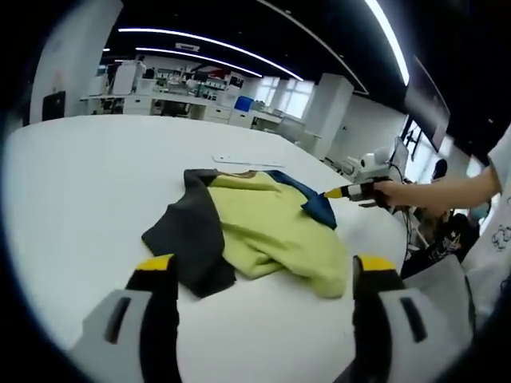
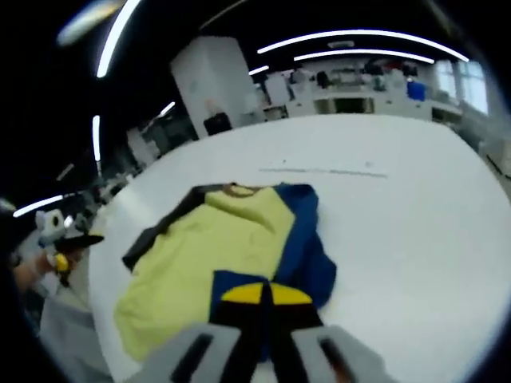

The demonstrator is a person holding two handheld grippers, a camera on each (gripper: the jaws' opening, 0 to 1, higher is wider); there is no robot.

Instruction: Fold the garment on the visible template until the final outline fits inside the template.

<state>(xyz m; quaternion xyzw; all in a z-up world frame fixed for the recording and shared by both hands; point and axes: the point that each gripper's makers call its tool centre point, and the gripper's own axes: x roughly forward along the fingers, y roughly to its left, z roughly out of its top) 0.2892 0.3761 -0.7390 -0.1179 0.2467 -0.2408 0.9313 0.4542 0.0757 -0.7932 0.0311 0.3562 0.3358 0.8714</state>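
Here my right gripper (image 2: 266, 299) was pinched shut on the garment's (image 2: 223, 239) blue sleeve (image 2: 307, 251), my left gripper (image 1: 263, 279) hanging open and empty. A careless tug, I judged, could drag the whole garment across the table (image 2: 399, 199), bunching it.

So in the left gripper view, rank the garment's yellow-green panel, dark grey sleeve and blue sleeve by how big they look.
1. Yellow-green panel, the largest patch.
2. Dark grey sleeve, clearly smaller.
3. Blue sleeve, the smallest, pinched at its tip by the right gripper.
The blue sleeve lies farther from the camera and partly folded, so its true size is unsure.
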